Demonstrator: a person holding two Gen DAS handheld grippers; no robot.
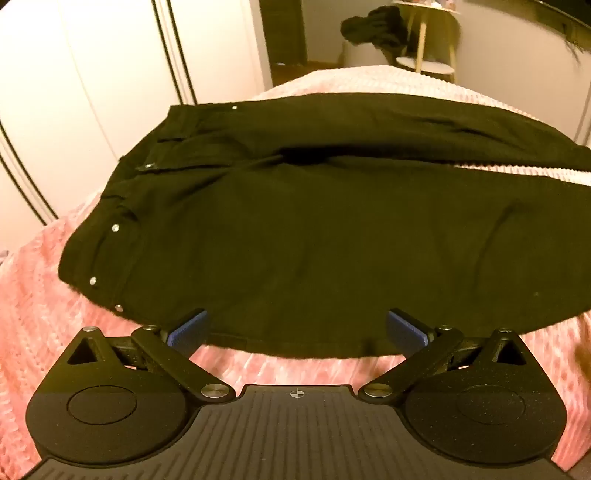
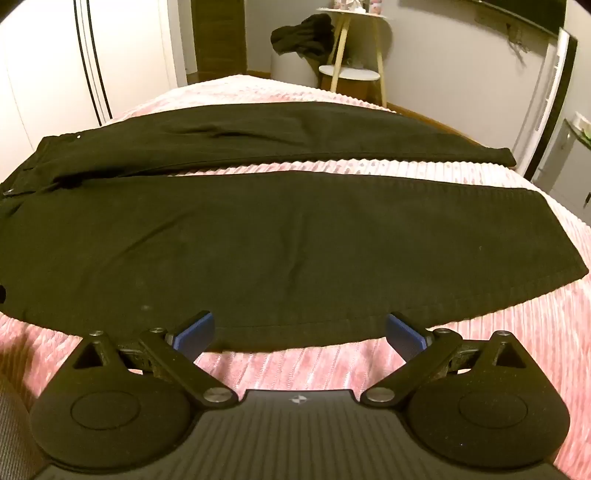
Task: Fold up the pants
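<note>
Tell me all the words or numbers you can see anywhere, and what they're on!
No words or numbers can be read in either view.
Left tool: only a small crosshair mark on its body, no letters.
Right tool: a small white logo on its body, too small to read.
Black pants: silver studs, no label showing.
Items on the side table: too blurred to read.

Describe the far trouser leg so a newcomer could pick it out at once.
Start at the pink bedspread, where black pants lie flat. The far leg is the narrower strip beyond the pink gap, its cuff nearest the round side table, away from both open grippers.
</note>
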